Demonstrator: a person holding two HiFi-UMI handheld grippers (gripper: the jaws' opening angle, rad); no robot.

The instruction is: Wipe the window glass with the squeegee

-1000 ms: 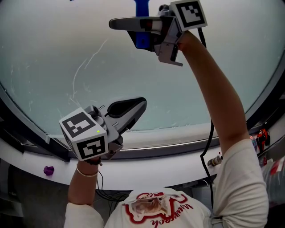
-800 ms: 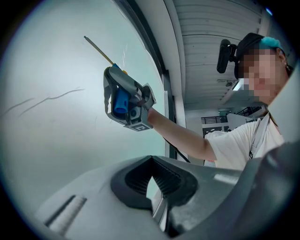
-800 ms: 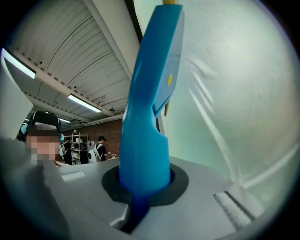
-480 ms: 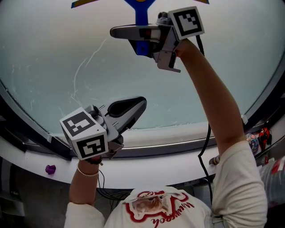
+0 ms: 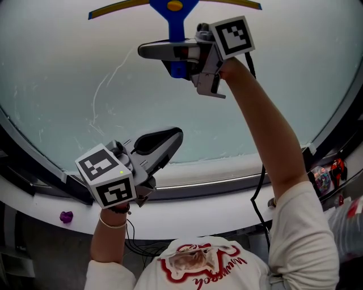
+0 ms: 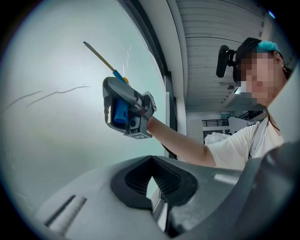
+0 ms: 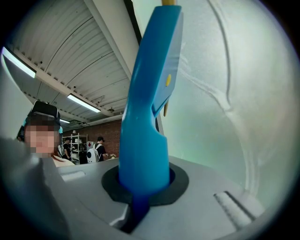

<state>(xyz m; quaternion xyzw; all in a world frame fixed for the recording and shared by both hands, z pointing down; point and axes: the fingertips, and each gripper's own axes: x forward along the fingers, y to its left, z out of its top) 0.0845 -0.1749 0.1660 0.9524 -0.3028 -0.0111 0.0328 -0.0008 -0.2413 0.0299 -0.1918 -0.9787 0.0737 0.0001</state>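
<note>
The squeegee has a blue handle and a long yellow blade lying against the window glass at the top of the head view. My right gripper is raised on an outstretched arm and shut on the handle. In the right gripper view the handle rises straight out of the shut jaws. My left gripper hangs lower, near the window's bottom edge, shut on nothing and off the glass. From the left gripper view I see the right gripper and the blade.
Thin wet streaks curve down the glass left of the squeegee. A dark frame and white sill run under the window. A small purple object lies at lower left, and small items sit at right. A cable hangs from my right arm.
The right gripper and squeegee have come lower in the head view, and the yellow blade now shows at the top. The left gripper has barely shifted.
</note>
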